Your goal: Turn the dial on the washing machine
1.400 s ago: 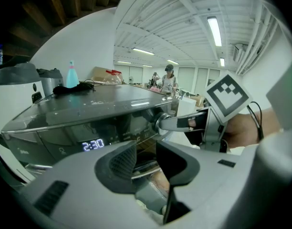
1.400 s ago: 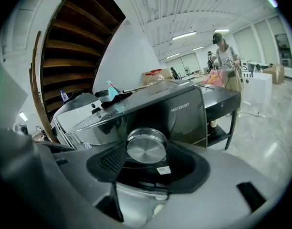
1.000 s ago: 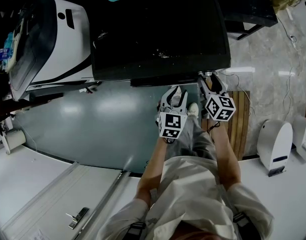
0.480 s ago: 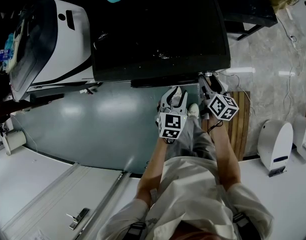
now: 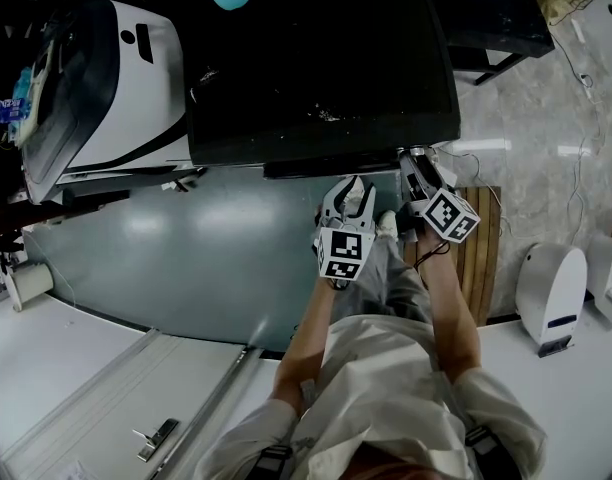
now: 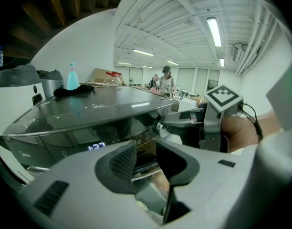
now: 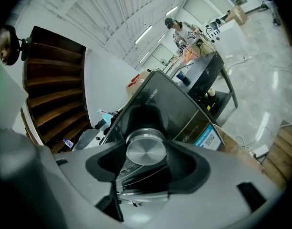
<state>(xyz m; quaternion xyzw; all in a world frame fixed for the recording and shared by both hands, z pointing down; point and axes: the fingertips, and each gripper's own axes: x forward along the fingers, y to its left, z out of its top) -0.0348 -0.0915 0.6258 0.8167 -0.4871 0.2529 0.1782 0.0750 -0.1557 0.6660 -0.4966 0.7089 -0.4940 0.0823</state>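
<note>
Glossy black and flat-topped, the washing machine (image 5: 316,68) stands before us. Our left gripper (image 5: 352,190) hangs just short of its front, ribbed dark pads (image 6: 122,161) apart with nothing between them. At the front's right end our right gripper (image 5: 418,165) clamps the dial (image 7: 146,149). The dial is a round, brushed-metal knob, its flat face pointing straight out toward us, its axis running along the jaws.
</note>
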